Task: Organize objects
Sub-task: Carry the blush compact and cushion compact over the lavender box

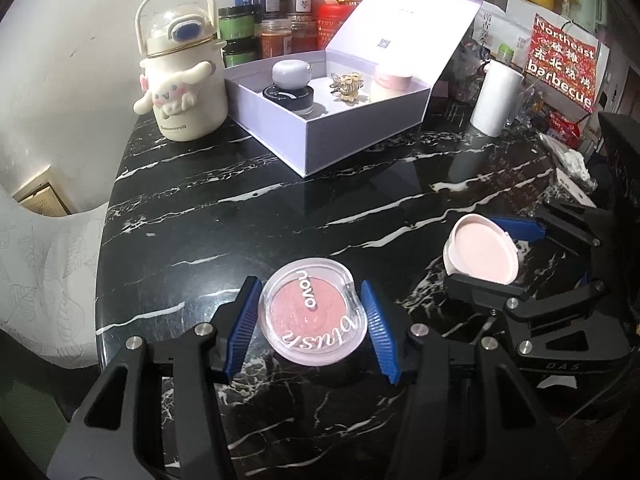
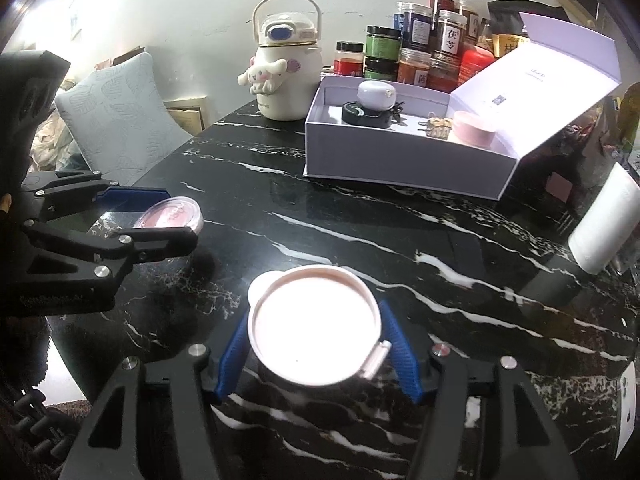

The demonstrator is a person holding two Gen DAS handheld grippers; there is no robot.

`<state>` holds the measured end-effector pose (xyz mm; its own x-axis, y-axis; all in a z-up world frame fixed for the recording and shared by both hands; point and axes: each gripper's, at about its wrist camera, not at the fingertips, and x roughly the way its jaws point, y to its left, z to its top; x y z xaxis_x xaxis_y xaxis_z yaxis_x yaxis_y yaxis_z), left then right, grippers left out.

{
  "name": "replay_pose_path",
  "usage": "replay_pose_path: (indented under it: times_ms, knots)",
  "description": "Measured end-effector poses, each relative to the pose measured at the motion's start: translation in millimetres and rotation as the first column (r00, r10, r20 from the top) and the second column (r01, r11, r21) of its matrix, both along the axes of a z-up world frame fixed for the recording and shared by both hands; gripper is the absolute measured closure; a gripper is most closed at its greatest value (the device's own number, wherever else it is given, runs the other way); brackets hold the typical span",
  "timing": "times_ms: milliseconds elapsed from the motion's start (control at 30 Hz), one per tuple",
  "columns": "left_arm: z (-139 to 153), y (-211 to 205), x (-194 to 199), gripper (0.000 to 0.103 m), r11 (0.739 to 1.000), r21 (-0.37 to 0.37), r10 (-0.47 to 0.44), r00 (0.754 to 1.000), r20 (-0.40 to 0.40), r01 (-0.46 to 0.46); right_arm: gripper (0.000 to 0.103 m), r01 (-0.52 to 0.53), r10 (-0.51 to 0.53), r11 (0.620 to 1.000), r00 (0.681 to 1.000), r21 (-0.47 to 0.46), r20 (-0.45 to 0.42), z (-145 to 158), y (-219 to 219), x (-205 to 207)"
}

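My left gripper (image 1: 308, 286) is shut on a round clear compact of pink blush (image 1: 312, 316), held flat just above the black marble table (image 1: 240, 216). To its right, my right gripper (image 1: 486, 252) is shut on a pale pink compact (image 1: 482, 250). In the right wrist view that pale pink compact (image 2: 316, 328) fills the space between the blue pads (image 2: 400, 348) of the right gripper (image 2: 316, 316). The left gripper (image 2: 180, 214) with the blush (image 2: 170, 212) is at the left. An open lilac box (image 1: 352, 136) stands behind, holding a black jar, a grey-lidded jar, a gold clip and a pink jar.
A white cartoon-dog bottle (image 1: 180, 80) stands left of the box, with several spice jars (image 1: 272, 20) behind it. A white roll (image 1: 496, 96) stands right of the box, with packets and a red sign beyond. The table's curved edge and a grey cushion (image 2: 116, 120) lie to the left.
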<state>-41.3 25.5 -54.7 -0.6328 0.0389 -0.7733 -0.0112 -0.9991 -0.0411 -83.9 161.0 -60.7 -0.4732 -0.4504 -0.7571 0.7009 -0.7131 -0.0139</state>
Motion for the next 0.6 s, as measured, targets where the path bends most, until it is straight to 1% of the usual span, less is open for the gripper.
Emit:
replay_pose_path:
  times_ms: [200, 467, 600]
  knots:
    - [10, 5, 2, 0.053, 1.000, 0.013, 0.006, 1.000, -0.003, -0.006, 0.039, 0.016, -0.016, 1.000, 1.000, -0.013, -0.012, 8, 9, 3]
    - [25, 13, 2, 0.053, 1.000, 0.030, 0.004, 1.000, -0.017, -0.003, 0.039, 0.027, -0.029, 0.999, 0.998, -0.025, -0.056, 26, 16, 7]
    - [34, 16, 0, 0.053, 1.000, 0.016, 0.001, 1.000, -0.029, 0.000, 0.039, 0.027, -0.029, 0.999, 0.997, -0.026, -0.069, 35, 18, 5]
